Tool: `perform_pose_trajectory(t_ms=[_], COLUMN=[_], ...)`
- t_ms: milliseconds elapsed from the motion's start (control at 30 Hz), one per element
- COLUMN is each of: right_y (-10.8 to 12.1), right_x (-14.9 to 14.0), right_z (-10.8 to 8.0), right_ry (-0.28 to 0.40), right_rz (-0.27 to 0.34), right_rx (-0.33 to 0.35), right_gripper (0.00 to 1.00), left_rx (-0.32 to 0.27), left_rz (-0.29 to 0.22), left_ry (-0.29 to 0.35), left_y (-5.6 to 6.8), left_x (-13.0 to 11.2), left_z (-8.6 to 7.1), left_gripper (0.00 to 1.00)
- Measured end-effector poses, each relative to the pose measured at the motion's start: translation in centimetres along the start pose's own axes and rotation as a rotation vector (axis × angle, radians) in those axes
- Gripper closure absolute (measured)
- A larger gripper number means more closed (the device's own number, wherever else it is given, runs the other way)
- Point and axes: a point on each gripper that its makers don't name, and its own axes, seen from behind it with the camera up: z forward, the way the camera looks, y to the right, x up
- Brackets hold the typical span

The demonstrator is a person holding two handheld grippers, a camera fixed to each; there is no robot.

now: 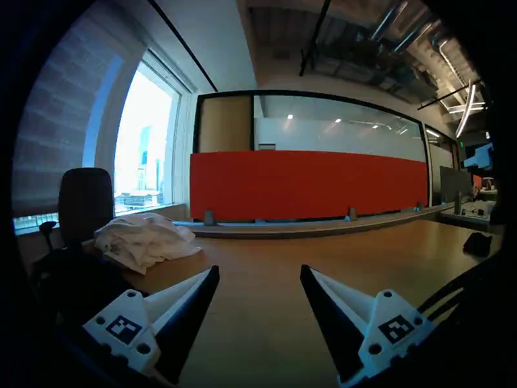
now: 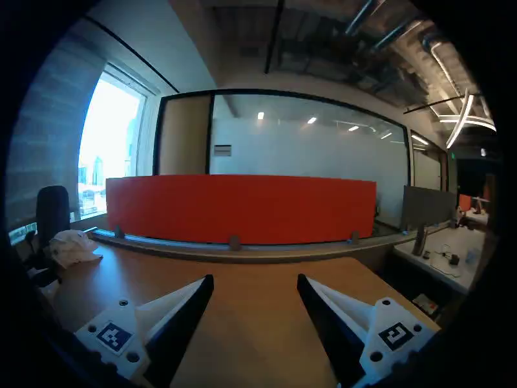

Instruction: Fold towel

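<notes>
The divider (image 1: 310, 184) is standing along the far edge of the desk (image 1: 271, 310). The towel (image 1: 145, 240) is lying on the desk, before the divider's left end. A chair (image 1: 85, 204) is standing farther left of the divider, just beside the towel, with a window (image 1: 145, 152) rising behind both.

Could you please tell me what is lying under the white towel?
The crumpled towel rests on the wooden desk beside the black chair. Anything beneath its folds is hidden.

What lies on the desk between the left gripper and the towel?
Nothing: the left gripper view shows bare desk between the left gripper and the crumpled towel.
</notes>
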Motion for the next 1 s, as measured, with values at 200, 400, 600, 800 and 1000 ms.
perform_pose_trajectory(t_ms=[200,400,600,800,1000], right_y=[0.3,0.4,0.3,-1.0,-1.0], right_x=[-0.4,-0.5,0.1,0.5,-0.8], right_z=[0.0,0.1,0.3,0.2,0.0], right_ry=[0.001,0.011,0.045,0.082,0.102], right_rz=[0.003,0.004,0.002,0.014,0.022], right_rx=[0.000,0.003,0.011,0.051,0.064], right_gripper=[0.00,0.00,0.00,0.00,0.00], left_rx=[-0.001,-0.001,-0.001,0.000,0.000], left_rz=[0.001,0.001,0.000,0.001,0.001], left_ry=[0.001,0.000,0.001,0.001,0.001], left_y=[-0.1,-0.1,-0.1,0.0,0.0], left_x=[-0.1,-0.3,-0.4,-0.5,-0.5], left_z=[-0.1,-0.1,-0.1,-0.1,-0.1], left_gripper=[0.07,0.07,0.07,0.07,0.07])
